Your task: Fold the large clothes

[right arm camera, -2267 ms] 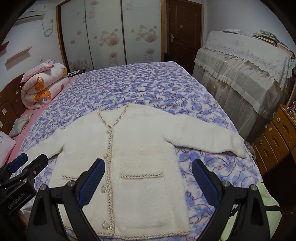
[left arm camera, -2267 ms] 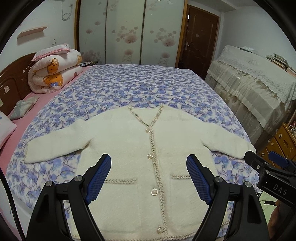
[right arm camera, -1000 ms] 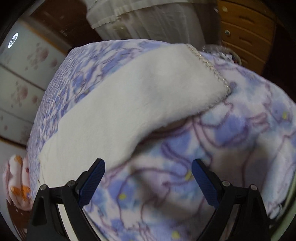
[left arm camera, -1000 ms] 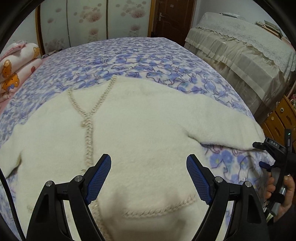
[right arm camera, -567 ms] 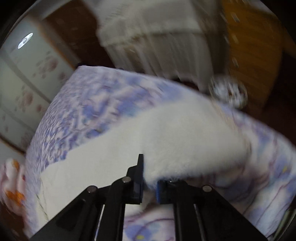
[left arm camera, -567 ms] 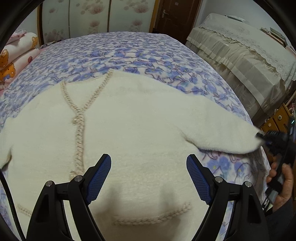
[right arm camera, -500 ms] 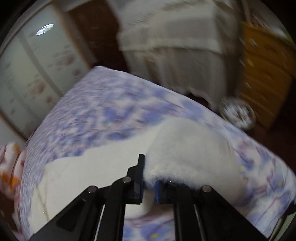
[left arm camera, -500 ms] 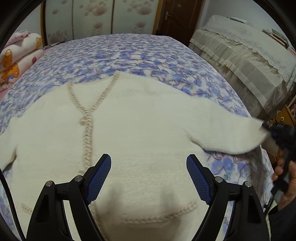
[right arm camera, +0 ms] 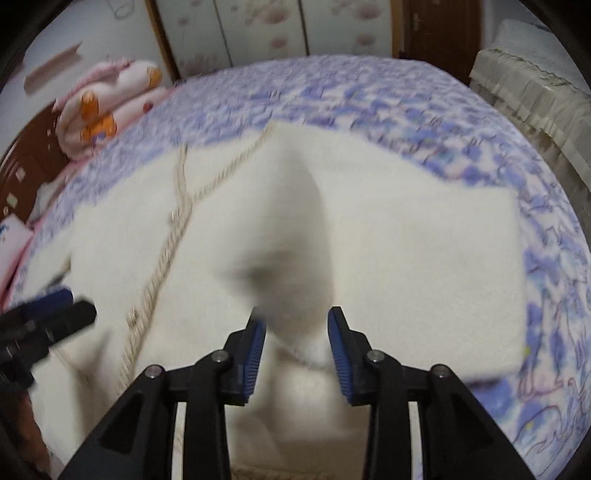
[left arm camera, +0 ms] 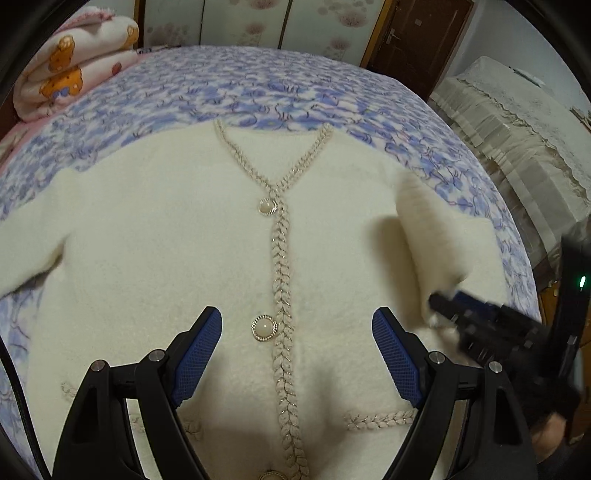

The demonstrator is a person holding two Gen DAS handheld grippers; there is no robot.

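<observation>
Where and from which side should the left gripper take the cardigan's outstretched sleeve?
Probably near the outer end of the sleeve, coming low from the bed's left side, one finger under its lower edge. It lies flat on the bedspread, stretched away from the cardigan; the cuff is out of frame.

- Left gripper [left arm camera: 297,347]: black plastic arms, silver screws, blue ribbed pads [left arm camera: 395,354].
- Right gripper [right arm camera: 296,345]: same black arms, silver screws and blue pads; green light on its body in the left view.

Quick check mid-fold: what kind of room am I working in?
A home bedroom, most likely: the cream cardigan lies on a bed with a blue floral cover, folded quilts stacked by the headboard, sliding wardrobe doors behind.
</observation>
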